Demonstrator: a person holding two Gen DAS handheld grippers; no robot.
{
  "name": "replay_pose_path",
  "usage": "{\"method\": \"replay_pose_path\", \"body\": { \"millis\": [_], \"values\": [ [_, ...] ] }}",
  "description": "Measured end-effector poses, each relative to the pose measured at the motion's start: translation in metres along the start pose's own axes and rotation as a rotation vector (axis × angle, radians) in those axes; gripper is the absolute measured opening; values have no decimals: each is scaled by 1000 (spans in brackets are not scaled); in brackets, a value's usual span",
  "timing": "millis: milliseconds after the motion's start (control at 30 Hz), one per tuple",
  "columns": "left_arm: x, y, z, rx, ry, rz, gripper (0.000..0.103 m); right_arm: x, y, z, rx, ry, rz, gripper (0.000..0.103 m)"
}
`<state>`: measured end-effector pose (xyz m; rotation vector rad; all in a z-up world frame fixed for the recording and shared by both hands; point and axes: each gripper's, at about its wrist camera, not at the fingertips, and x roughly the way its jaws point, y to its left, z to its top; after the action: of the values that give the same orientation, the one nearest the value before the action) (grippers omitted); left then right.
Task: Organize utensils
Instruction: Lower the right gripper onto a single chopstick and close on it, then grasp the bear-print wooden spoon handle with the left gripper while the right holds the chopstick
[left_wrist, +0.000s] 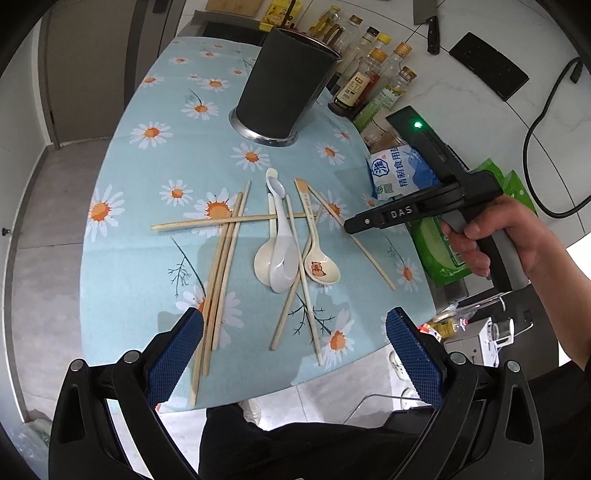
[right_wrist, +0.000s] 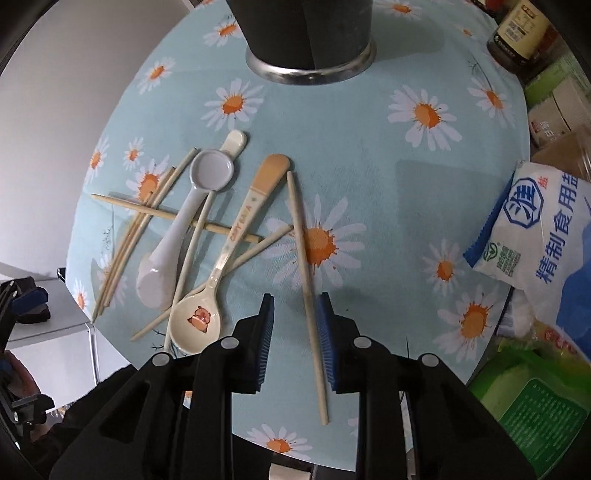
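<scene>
Several wooden chopsticks (left_wrist: 221, 258) and three ceramic spoons lie scattered on a daisy-print tablecloth (left_wrist: 147, 166). A white spoon (left_wrist: 282, 254) rests on a cream one, and beside them lies a spoon with a cartoon animal (left_wrist: 321, 269). Behind them stands a tall dark utensil holder (left_wrist: 284, 85) on a metal base. My left gripper (left_wrist: 295, 332) hangs wide open over the near table edge, holding nothing. My right gripper (right_wrist: 295, 314) points down at the cloth and straddles one chopstick (right_wrist: 301, 236). There is a gap between its left pad and the stick, and the cartoon spoon (right_wrist: 199, 314) lies just to its left.
A blue-and-white salt bag (right_wrist: 546, 236) and green packets (right_wrist: 535, 406) crowd the table's right edge. Sauce bottles (left_wrist: 369, 81) stand behind the holder. A knife (left_wrist: 428, 22) hangs on the wall. A person's hand (left_wrist: 491, 236) holds the right gripper's handle.
</scene>
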<state>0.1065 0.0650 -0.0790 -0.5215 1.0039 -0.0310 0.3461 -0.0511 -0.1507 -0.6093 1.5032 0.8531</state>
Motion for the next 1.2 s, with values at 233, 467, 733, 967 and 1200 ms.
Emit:
{"method": "replay_pose_path", "body": {
  "millis": [233,467,733,967,1200],
  "values": [
    [6,5,10,27,9,-20,96,15,9,9,12,73,-82,26],
    [15,12,22,54,24,-39,95,28,21,15,-1,86,-145,10],
    [25,9,38,80,52,-50,95,34,14,17,60,59,-96,6],
    [38,-11,59,46,73,-83,92,20,-16,10,103,-24,30,6],
    [72,-39,73,47,142,-3,79,-18,-43,-18,157,-173,153,6]
  ]
}}
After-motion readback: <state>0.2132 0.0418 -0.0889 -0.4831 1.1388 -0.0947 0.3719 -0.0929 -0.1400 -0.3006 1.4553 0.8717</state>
